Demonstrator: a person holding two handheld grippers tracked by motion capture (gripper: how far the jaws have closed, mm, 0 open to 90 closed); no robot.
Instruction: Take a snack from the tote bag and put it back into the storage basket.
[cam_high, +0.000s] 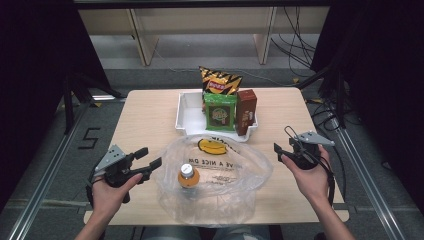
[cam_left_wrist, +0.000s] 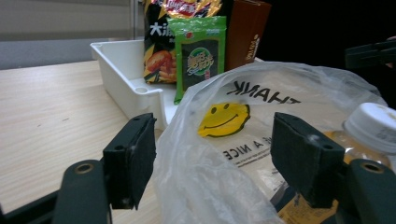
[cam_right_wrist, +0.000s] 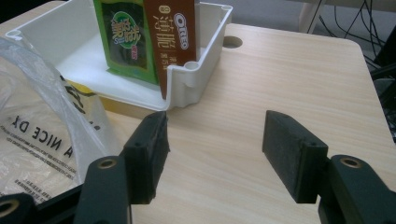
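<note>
Thin glossy clear plastic bag (cam_high: 215, 180) lies on matt light wood-grain table (cam_high: 145, 115).

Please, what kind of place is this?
Probably a lab or recording room, not a home: a plain wooden table inside a metal rail frame, loose cables on the floor behind, and a "5" marked on the floor.

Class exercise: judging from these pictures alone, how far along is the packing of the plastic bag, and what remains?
Done: an orange bottle already sits inside the clear plastic bag. In hand: nothing; the left gripper is open at the bag's edge, and the right gripper is open over bare table. Left: the chip bag, green packet and brown box stand in the white tray.
</note>
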